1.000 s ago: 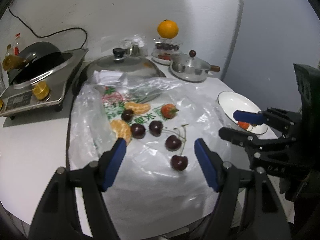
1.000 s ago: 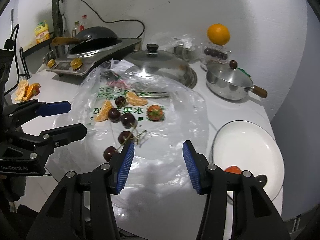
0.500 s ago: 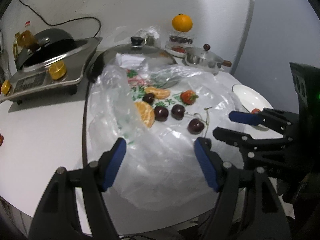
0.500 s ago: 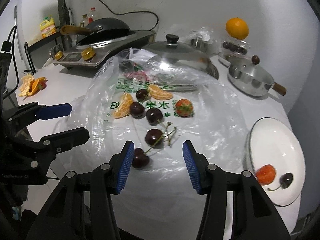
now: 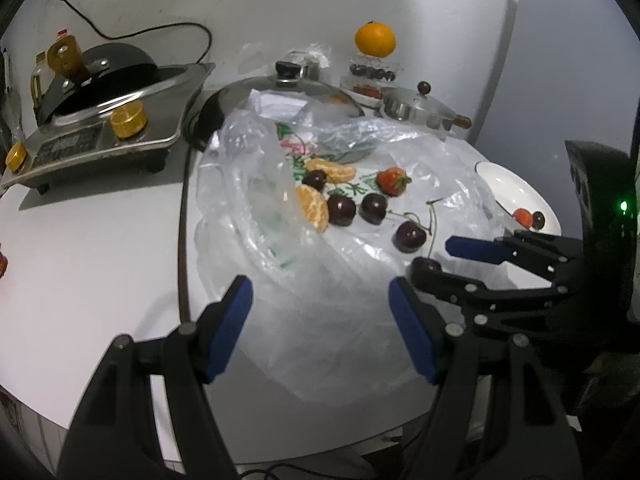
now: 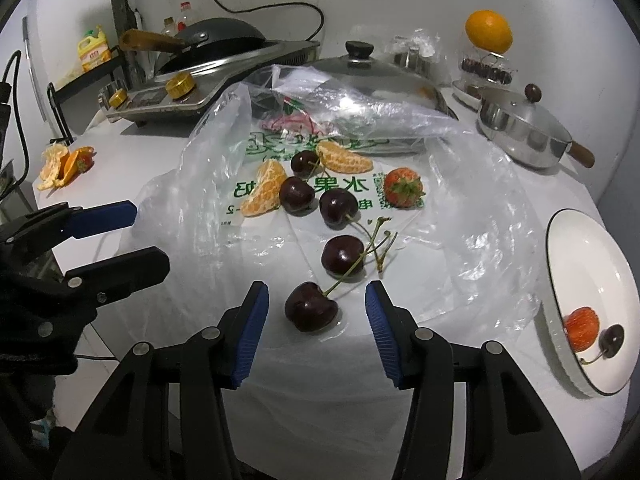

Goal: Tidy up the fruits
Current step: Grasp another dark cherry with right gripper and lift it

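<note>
— White tabletop (image 6: 132, 152); what sits at the right gripper (image 6: 316, 308)?
— Its jaws gape around a glossy, dark, round cherry (image 6: 311, 307), untouched, on crinkly clear plastic bag (image 6: 472, 216).
— And the left gripper (image 5: 320, 308)?
— Open, empty, left of it.

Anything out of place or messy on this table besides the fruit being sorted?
Yes. A pile of orange peel with a bit of strawberry lies alone on the bare table at far left, away from the plastic bag holding the fruit. The bag is crumpled and rides up against the glass pot lid.
</note>
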Available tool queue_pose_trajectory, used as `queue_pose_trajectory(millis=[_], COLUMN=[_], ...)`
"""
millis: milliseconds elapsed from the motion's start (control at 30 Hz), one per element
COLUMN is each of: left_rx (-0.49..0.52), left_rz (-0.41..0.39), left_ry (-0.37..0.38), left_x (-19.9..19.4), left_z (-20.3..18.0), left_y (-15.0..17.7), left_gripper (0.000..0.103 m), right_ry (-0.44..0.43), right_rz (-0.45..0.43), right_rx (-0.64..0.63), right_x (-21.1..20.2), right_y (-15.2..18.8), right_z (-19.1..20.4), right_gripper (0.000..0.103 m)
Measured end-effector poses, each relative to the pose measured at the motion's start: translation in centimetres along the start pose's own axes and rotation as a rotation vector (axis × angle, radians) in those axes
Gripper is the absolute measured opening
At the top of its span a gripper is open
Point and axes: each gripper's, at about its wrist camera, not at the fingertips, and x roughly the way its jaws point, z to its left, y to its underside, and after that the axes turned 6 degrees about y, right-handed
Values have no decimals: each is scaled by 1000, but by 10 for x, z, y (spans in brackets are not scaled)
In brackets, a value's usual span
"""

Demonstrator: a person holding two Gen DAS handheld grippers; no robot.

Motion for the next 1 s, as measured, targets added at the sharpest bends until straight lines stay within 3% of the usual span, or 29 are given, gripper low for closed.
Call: queue_pose_trajectory(millis=[300, 567, 1000], left_rx=[-6, 1, 52], left_rz=[8, 13, 10], left_ry=[-13, -23, -28], left_x=[1, 4, 7], left_z=[3, -4, -33], left_y=[4, 0, -13], left_gripper=[72, 72, 72], right_ry=[-21, -31, -35], right_rz=[18, 10, -60], right_rx=[-15, -20, 15], right_x=[11, 12, -13], right_y=[4, 5, 2], right_z=[5, 3, -25], right_gripper=[52, 33, 32])
